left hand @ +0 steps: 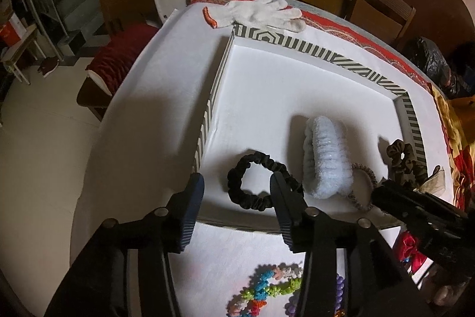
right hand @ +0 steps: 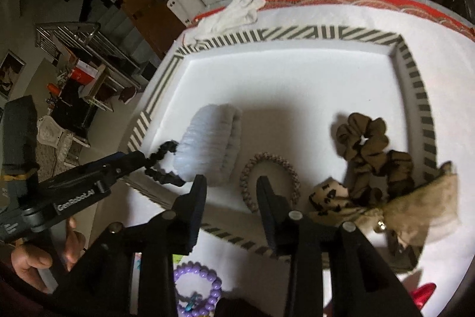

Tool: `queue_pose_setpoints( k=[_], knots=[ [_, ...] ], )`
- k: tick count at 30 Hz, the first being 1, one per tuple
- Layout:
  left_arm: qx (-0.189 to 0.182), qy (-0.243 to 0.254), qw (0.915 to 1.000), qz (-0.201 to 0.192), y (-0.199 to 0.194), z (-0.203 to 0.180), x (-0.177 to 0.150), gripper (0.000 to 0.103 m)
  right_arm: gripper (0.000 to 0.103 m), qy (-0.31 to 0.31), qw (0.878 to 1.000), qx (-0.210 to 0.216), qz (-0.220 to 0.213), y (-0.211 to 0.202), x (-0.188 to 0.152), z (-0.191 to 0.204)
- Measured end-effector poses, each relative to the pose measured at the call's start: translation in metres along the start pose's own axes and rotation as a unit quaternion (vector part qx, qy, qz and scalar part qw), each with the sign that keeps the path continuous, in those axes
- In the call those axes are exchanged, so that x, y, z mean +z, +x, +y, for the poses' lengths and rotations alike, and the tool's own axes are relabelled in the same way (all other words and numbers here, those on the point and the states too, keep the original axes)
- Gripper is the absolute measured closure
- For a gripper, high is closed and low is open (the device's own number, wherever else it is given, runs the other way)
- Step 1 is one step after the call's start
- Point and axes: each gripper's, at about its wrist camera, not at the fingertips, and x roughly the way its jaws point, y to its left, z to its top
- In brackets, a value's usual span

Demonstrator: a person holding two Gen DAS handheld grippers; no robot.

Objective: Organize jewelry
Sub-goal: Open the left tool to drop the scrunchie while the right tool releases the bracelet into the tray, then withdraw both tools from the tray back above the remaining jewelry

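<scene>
A shallow tray with a striped rim and a white floor holds several hair ties. My left gripper stands open over a black scrunchie lying flat in the near left corner; nothing is pinched. My right gripper is open too, its right finger above a beige braided hair tie resting on the tray floor. Between the two ties lies a fluffy light-blue band. An olive scrunchie and a leopard-print piece sit at the right.
A white work glove lies beyond the tray. In front of it on the white cloth are colourful bead bracelets, a purple bead bracelet and a red piece. A tulle bow overhangs the tray's right corner. Wooden chairs stand behind.
</scene>
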Motion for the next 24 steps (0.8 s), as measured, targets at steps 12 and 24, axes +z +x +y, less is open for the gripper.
queue_pose_setpoints(
  k=[12,24],
  knots=[
    [0.006,0.002,0.9994,-0.033,-0.04,-0.008,-0.019,0.061,0.046,-0.034,0.997,-0.043,-0.048,-0.053,-0.028,0.02],
    [0.017,0.015,0.9979,-0.06,-0.079,-0.029,-0.057,0.061,0.04,-0.035,0.994,-0.067,-0.082,-0.102,-0.07,0.021]
  ],
)
